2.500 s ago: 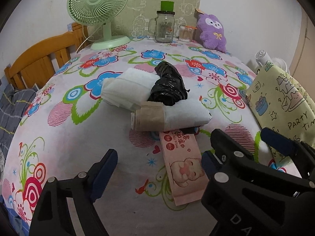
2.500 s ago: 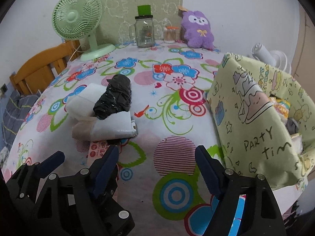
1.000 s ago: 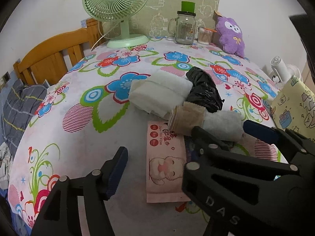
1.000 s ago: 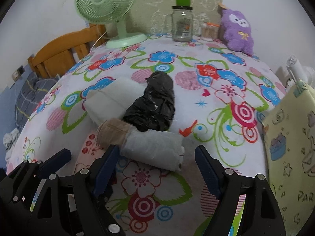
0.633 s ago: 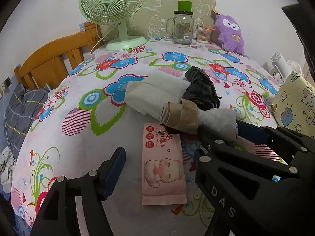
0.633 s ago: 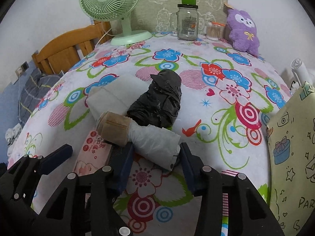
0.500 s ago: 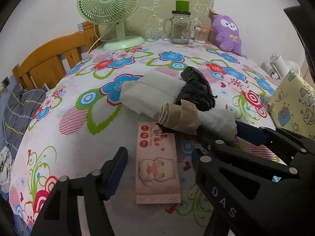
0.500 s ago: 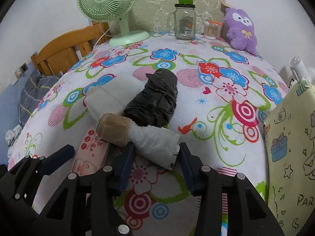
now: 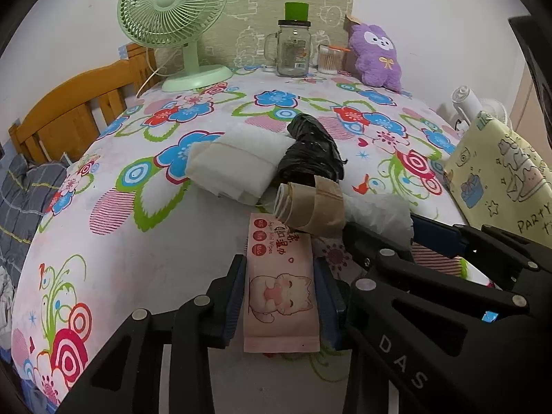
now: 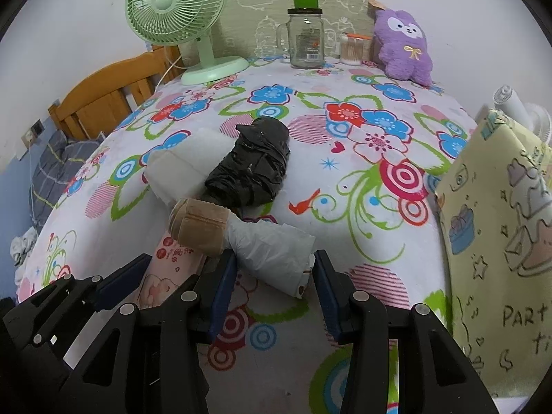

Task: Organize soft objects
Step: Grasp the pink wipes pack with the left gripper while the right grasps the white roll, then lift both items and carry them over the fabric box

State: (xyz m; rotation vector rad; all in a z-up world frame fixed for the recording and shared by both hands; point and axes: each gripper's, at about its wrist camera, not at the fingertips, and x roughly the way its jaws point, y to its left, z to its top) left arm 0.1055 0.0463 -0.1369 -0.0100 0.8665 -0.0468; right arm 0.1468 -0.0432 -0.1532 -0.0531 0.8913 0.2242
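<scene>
A pink wet wipes pack lies flat on the flowered tablecloth. My left gripper has its jaws closing, and both blue pads touch the pack's long sides. A white plastic roll with a brown paper band lies across the pack's far end. My right gripper is shut on the roll's white end, and shows in the left wrist view as the right gripper. Behind the roll sit a black bag bundle and a white folded pack, touching each other.
A yellow "party time" bag stands open at the table's right edge. At the far side stand a green fan, a glass jar, a swab cup and a purple plush. A wooden frame lies left.
Both grippers stood open a second ago. The right jaws closed on the white roll first. The left jaws have since come in against the pink wipes pack.
</scene>
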